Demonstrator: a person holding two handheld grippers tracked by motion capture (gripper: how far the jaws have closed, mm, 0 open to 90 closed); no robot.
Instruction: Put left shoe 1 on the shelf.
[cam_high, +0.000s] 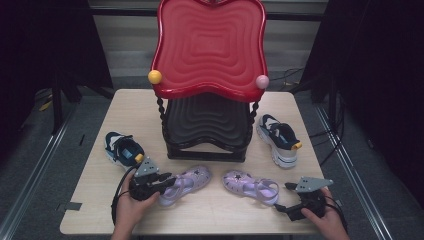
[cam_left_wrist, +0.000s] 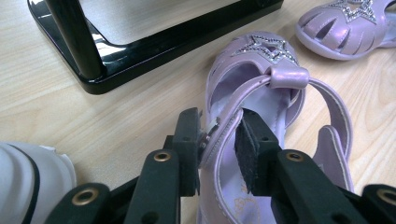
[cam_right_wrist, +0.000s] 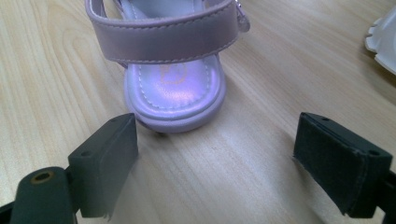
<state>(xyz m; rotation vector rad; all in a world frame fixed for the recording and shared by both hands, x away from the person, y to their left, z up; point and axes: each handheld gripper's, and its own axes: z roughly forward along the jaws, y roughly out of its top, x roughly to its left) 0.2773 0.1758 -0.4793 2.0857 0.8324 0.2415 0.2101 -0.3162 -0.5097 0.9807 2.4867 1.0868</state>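
On the table's (cam_high: 100, 210) near edge, your left gripper (cam_left_wrist: 219, 140) is clenched on the side strap of the left lilac sandal (cam_left_wrist: 261, 93), just before the black rack base (cam_left_wrist: 140, 51). Your right gripper (cam_right_wrist: 215, 158) stands wide apart, just behind the other sandal's heel (cam_right_wrist: 175, 93), not touching it.

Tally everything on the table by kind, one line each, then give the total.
Purple sandals: 2, the left sandal and the right sandal
Navy sneakers: 2, the left sneaker and the right sneaker
Two-tier rack, red tray above black: 1
Total: 5
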